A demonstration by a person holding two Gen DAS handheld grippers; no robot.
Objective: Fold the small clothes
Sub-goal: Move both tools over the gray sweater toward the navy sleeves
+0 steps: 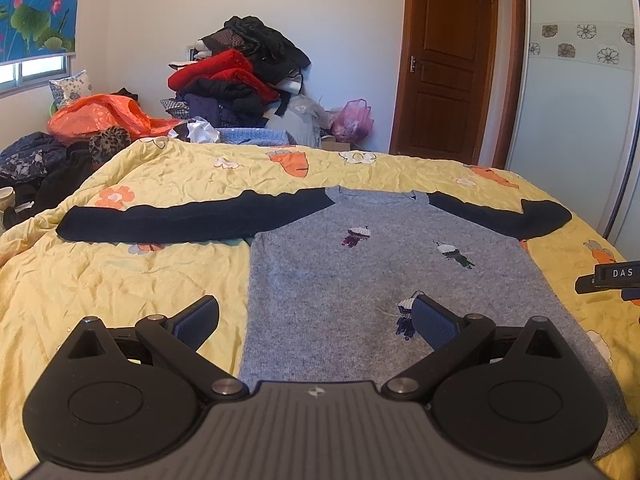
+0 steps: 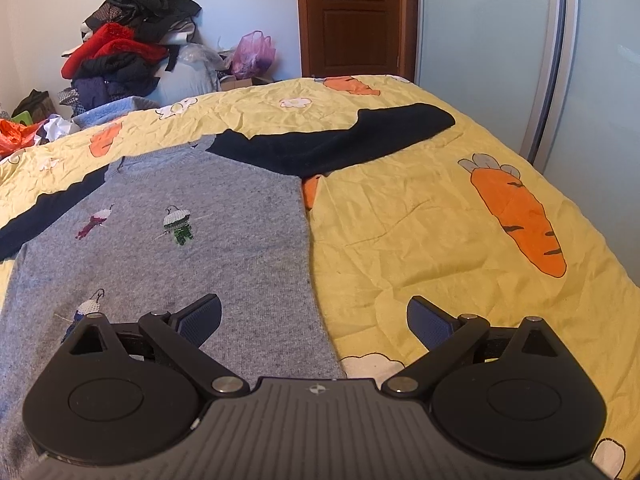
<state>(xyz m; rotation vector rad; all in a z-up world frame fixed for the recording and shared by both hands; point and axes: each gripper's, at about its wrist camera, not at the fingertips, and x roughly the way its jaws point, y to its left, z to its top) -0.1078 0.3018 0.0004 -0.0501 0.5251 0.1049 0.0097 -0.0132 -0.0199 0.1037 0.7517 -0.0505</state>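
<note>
My left gripper [image 1: 314, 320] stands wide open with nothing between its blue-padded fingers; it hovers over the near left edge of the small grey knitted sweater with dark navy sleeves [image 1: 384, 248], one pad above the yellow quilt, the other above the grey knit beside a small embroidered figure; whether it touches the cloth I cannot tell. My right gripper [image 2: 314, 318] is spread just as wide and also holds nothing; it straddles the sweater's near right edge, left finger over grey wool, right finger over bare quilt.

The sweater [image 2: 168, 232] lies flat and face up on the crumpled yellow bedspread printed with orange carrots and white flowers [image 2: 420, 220], neckline at the far end; both sleeves stretch out sideways, the left one straight, the right one bent at the cuff; three little embroidered figures dot the grey front.

Further out, a tall heap of red, black and navy clothes [image 1: 240, 76] sits beyond the far edge of the bed; an orange plastic bag [image 1: 100, 116] lies at far left, a pink plastic bag [image 1: 354, 120] near the brown wooden door [image 1: 448, 60], and a pale sliding wardrobe panel [image 2: 492, 40] stands on the right.
</note>
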